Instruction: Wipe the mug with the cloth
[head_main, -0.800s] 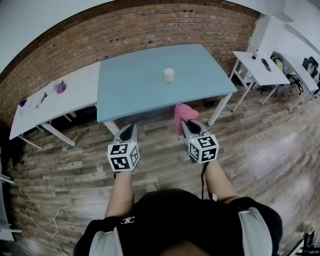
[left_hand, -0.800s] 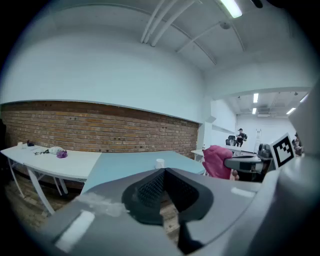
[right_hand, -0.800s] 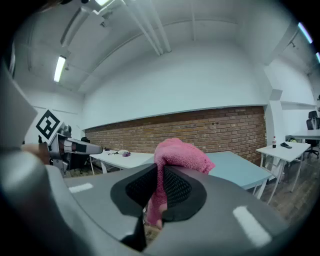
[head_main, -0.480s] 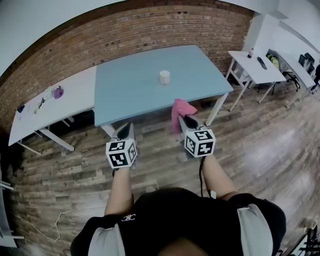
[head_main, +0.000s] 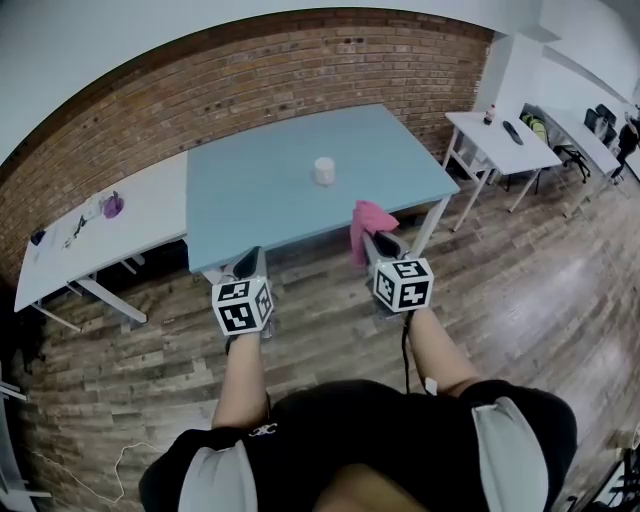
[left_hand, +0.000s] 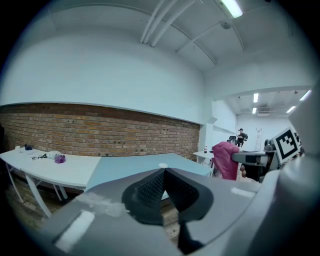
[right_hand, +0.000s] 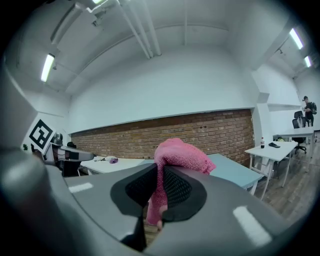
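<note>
The mug (head_main: 323, 171) stood upright near the middle of the blue table (head_main: 250, 205), well apart from both grippers and from every edge. The person stood on the wooden floor (head_main: 520, 300) in front of the table's near edge, with both grippers held out in the air short of that edge.

The right gripper (right_hand: 159, 172) had its jaws clamped on a pink cloth (right_hand: 177, 155). The cloth bunched up above the jaw tips and hung down between them. In the head view it showed off the table's near edge, toward the near right corner.

The left gripper (left_hand: 164, 171) had its jaws pressed together with nothing between them, and it was pointed toward the near left part of the table.

A white table (head_main: 140, 210) adjoined the blue one on its left side, and a brick wall (head_main: 250, 70) ran behind both.
</note>
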